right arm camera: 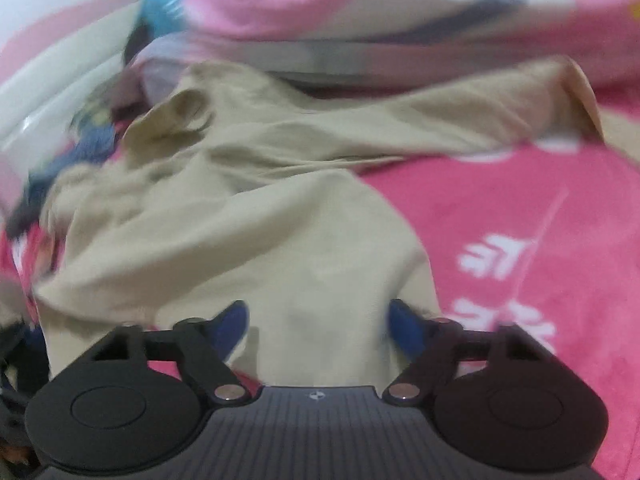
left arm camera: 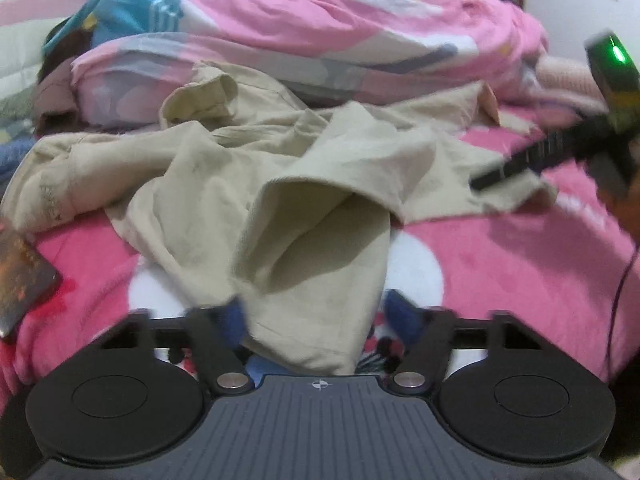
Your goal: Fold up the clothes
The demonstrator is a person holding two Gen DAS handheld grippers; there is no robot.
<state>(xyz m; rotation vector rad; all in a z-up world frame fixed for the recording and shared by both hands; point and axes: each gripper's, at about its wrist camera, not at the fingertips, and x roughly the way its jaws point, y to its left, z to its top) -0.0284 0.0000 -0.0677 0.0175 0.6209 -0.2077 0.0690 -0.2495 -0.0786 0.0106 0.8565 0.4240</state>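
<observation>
Across the middle of the left wrist frame, a crumpled beige garment (left arm camera: pixel 248 168) lies on a pink blanket (left arm camera: pixel 520 264), its long axis running from left to right. 1 open cuff faces the lower centre, draping between the blue fingertips (left arm camera: pixel 236 316) of the left gripper (left arm camera: pixel 316 320), whose jaws stand partly apart; whether they press the cloth I cannot tell. At the right edge, the right gripper (left arm camera: pixel 504 170) reaches toward the garment's right end. From the right wrist, the garment (right arm camera: pixel 248 220) fills the centre, cloth lying between the parted jaws of the right gripper (right arm camera: pixel 316 324); no firm grip shows. A bundled pink quilt (left arm camera: pixel 360 28) sits behind.
</observation>
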